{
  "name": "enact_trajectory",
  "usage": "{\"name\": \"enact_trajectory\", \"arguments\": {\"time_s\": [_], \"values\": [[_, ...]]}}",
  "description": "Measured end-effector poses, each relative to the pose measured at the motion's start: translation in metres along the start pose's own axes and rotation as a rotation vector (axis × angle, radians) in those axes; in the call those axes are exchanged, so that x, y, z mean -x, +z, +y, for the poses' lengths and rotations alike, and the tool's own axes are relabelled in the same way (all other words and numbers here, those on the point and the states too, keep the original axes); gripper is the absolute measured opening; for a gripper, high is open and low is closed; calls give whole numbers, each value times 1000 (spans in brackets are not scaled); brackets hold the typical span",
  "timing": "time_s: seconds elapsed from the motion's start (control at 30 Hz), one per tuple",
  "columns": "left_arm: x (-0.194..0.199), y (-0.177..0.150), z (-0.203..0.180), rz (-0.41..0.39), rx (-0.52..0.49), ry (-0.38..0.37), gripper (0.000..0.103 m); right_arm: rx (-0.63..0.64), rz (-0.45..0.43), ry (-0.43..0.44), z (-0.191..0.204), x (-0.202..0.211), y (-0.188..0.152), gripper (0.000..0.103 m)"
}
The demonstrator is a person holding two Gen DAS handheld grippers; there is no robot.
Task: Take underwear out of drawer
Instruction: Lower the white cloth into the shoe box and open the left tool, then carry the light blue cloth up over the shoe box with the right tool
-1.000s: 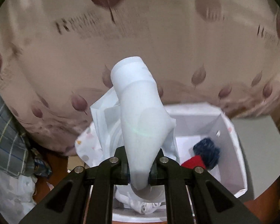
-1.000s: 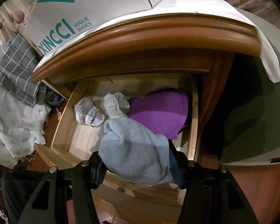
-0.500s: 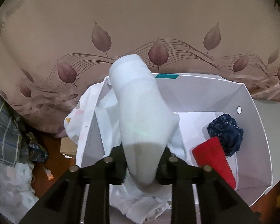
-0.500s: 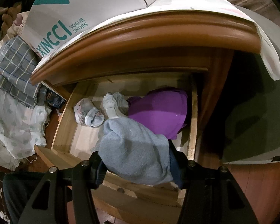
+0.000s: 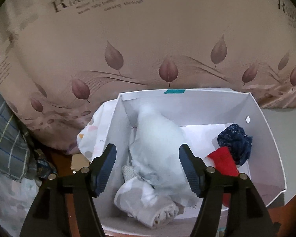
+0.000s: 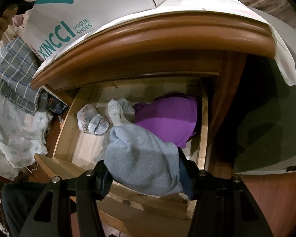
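My left gripper (image 5: 148, 148) hovers over a white shoe box (image 5: 263, 138) with its jaws opening. A white rolled garment (image 5: 159, 136) lies loose in the box between the spread fingers; the pads do not press on it. A grey-white patterned roll (image 5: 148, 203), a red piece (image 5: 225, 162) and a navy piece (image 5: 236, 142) also lie in the box. My right gripper (image 6: 144, 169) is shut on a light blue garment (image 6: 140, 154) above the open wooden drawer (image 6: 204, 138). Inside the drawer lie a purple garment (image 6: 167, 116), a white roll (image 6: 120, 110) and a floral roll (image 6: 92, 121).
The box stands on the wooden nightstand top (image 6: 167, 37) against leaf-patterned bedding (image 5: 148, 39). A plaid cloth (image 5: 7, 138) and pale printed fabric (image 6: 15, 130) pile up to the left. A grey surface (image 5: 282, 128) is at the right. A hand (image 6: 7, 17) shows at the upper left.
My left gripper sank toward the box and its jaws spread apart; the white garment left them and dropped into the box. The right gripper and its blue garment stayed put.
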State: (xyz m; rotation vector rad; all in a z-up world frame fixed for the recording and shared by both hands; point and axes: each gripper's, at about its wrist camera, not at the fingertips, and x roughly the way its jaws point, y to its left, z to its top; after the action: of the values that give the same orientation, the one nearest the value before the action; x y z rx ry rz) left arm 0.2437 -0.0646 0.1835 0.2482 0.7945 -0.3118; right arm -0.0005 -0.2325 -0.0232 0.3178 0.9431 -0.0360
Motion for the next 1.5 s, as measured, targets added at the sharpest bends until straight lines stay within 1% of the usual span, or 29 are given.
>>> {"name": "enact_trajectory", "arguments": {"time_s": [0.07, 0.1, 0.17, 0.23, 0.27, 0.33, 0.43, 0.47, 0.53, 0.57, 0.63, 0.67, 0.77, 0.83, 0.93, 1.07, 1.17, 1.23, 1.33, 1.4, 1.5], "values": [[11, -3, 4, -17, 15, -1, 64, 2, -3, -4, 0, 0, 0, 57], [20, -7, 8, -40, 29, 4, 64, 0, -3, -3, 0, 1, 0, 57], [35, -14, 16, -77, 43, 10, 67, 4, -8, -9, 0, 1, 0, 57], [52, -25, 26, -114, 69, 36, 71, 7, -8, -16, 1, 1, -1, 57], [64, -36, 33, -143, 85, 59, 72, 8, -8, -18, 1, 0, -1, 57], [77, -50, 43, -164, 98, 96, 75, 11, -5, -25, 2, -1, -1, 57], [93, -87, 61, -190, 134, 146, 77, 24, -3, -40, 3, -3, -1, 57], [94, -104, 68, -187, 153, 165, 77, 31, -3, -48, 5, -3, -1, 57], [90, -126, 75, -165, 167, 185, 79, 50, -5, -61, 8, -4, -1, 57], [83, -144, 81, -134, 190, 199, 79, 61, -7, -66, 10, -3, -2, 57], [71, -167, 89, -96, 234, 193, 79, 86, -20, -69, 16, -2, -3, 57], [61, -183, 95, -66, 274, 197, 79, 102, -31, -70, 19, 0, -3, 57], [39, -215, 105, -6, 351, 217, 80, 129, -54, -71, 24, 7, -4, 57], [22, -235, 108, 24, 377, 251, 80, 134, -65, -75, 25, 13, -4, 57], [4, -255, 107, 44, 371, 302, 80, 96, -61, -65, 24, 22, -3, 57], [-9, -273, 107, 33, 357, 332, 80, 63, -60, -55, 28, 41, 3, 57], [-14, -275, 113, 50, 362, 329, 80, 92, -90, -67, 38, 68, 17, 57], [-14, -274, 119, 48, 376, 321, 80, 106, -122, -73, 44, 88, 31, 57], [-11, -276, 123, 41, 402, 308, 83, 128, -192, -75, 56, 122, 56, 57], [-11, -276, 126, 46, 413, 301, 83, 141, -237, -85, 64, 143, 74, 57], [-11, -276, 130, 52, 425, 315, 83, 172, -305, -104, 80, 173, 108, 57]]}}
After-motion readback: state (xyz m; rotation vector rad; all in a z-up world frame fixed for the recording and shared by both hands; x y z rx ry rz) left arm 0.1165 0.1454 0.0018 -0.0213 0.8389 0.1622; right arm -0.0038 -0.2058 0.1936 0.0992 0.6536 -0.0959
